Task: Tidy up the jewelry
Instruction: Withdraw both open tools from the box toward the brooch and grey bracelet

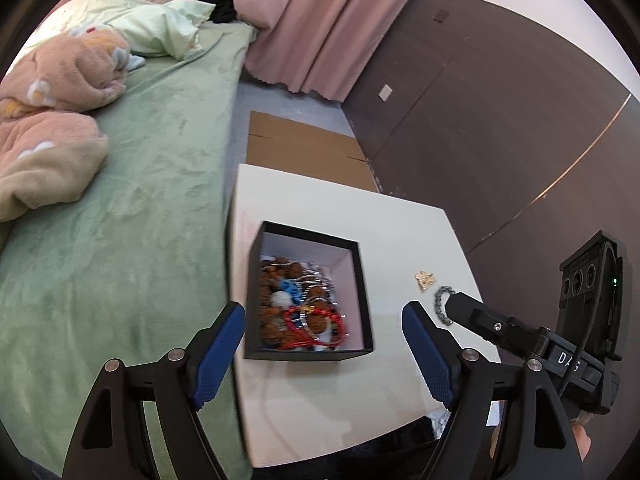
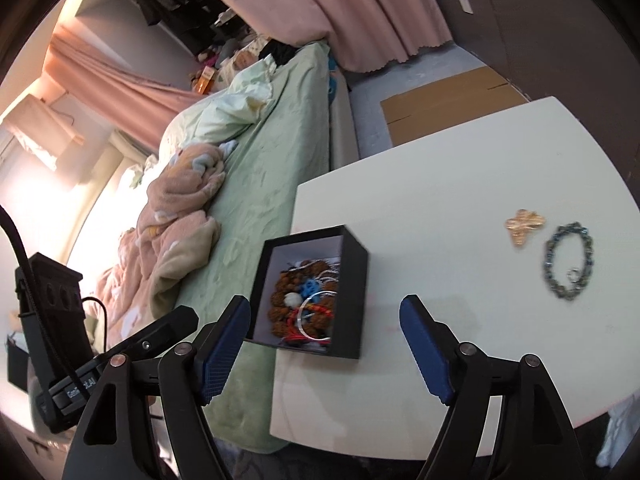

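A black open box [image 1: 366,300] [image 2: 356,292] stands on the white table [image 1: 340,392] [image 2: 440,184] near its left edge. It holds a tangle of jewelry [image 1: 302,304] [image 2: 306,302]: brown beads, red cord, blue and silver pieces. A gold brooch [image 1: 426,279] [image 2: 524,226] and a dark blue-grey bead bracelet [image 1: 440,304] [image 2: 568,266] lie on the table to the right of the box. My left gripper [image 1: 324,356] is open and empty just before the box. My right gripper [image 2: 326,354] is open and empty above the table's front; it shows in the left wrist view [image 1: 464,312] beside the bracelet.
A bed with a green sheet [image 1: 140,200] [image 2: 256,184] and a pink blanket [image 1: 48,120] runs along the table's left side. Flat cardboard [image 1: 300,148] [image 2: 452,104] lies on the floor behind the table. A dark wall [image 1: 500,120] and pink curtain [image 1: 320,20] stand beyond.
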Demonstrator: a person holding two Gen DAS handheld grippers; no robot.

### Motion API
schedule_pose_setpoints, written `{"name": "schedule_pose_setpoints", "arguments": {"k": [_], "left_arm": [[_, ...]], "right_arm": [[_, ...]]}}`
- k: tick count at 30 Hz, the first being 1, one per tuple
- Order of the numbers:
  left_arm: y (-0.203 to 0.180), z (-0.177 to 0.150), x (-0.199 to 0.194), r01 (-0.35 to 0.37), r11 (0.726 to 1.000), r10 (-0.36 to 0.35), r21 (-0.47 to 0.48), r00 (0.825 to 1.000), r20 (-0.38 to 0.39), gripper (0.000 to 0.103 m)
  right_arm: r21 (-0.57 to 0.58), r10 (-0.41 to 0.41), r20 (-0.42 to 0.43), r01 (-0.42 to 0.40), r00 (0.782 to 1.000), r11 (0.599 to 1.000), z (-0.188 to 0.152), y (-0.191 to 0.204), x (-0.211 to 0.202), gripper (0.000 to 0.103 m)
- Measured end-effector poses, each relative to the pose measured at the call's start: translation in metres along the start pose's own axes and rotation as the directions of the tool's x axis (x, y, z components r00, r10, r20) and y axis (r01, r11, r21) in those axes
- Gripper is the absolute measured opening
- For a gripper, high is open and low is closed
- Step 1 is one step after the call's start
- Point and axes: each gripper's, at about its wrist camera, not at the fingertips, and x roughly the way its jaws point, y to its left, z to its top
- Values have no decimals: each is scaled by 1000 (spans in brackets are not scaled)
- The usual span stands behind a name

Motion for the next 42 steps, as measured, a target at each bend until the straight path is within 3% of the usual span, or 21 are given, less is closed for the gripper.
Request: {"name": "schedule_pose_setpoints", "arguments": {"k": [13,19,31,42], "left_arm": [[-54,3,34,-4,994,8,112,999,-38,81],[-84,3,60,30,984,-15,173,996,-87,81],[-134,3,117,71,964,-33,258,988,-148,66],[-167,4,176,35,932,34,361,982,-184,60]], "right_arm": [[112,-81,67,73,994,991,10,-67,-43,77],[187,-131,68,117,989,976,12,-114,-58,77],[325,-169,61,140,984,935,11,-185,-81,72],[377,-143,23,124,989,918,11,-209,-75,63]]}}
